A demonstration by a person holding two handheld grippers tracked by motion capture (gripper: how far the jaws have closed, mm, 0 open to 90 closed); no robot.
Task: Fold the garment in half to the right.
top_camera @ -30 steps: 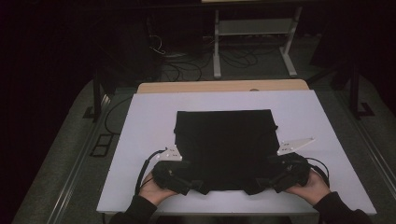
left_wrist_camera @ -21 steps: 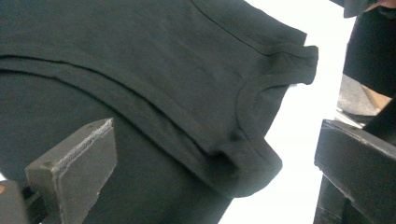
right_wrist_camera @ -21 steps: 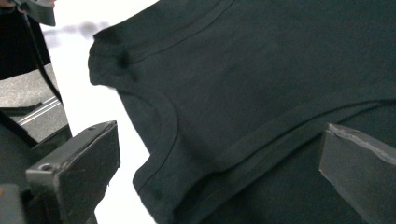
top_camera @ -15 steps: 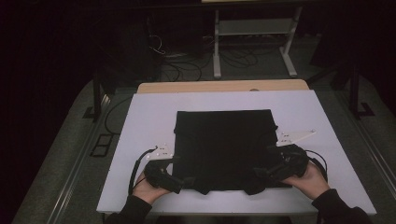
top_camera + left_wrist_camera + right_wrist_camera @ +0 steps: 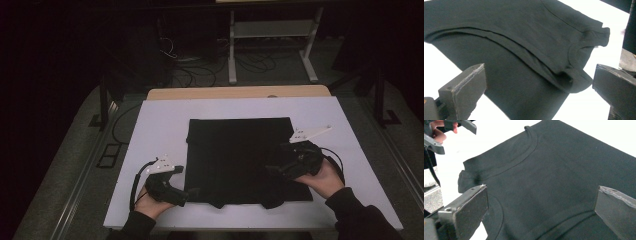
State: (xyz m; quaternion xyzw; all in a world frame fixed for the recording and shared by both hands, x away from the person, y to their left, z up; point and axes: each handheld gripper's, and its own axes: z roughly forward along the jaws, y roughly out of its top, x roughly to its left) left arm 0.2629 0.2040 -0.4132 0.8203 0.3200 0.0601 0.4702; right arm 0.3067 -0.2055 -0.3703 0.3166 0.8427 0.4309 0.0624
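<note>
Black T-shirt (image 5: 240,160) folded flat, centre of the white table (image 5: 160,120), collar at the near edge. Left gripper (image 5: 187,192) at the shirt's near-left corner, jaws wide apart after just opening (nothing between them). Right gripper (image 5: 272,169) over the shirt's right half, jaws spread, gripping nothing

Dim lab or workshop, white worktable (image 5: 150,130), metal equipment stand (image 5: 272,30), cables (image 5: 250,62) across floor

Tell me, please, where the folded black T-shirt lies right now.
In the high view, the black T-shirt lies flat at the middle of the white table, between the left hand-held gripper and the right hand-held gripper.
</note>
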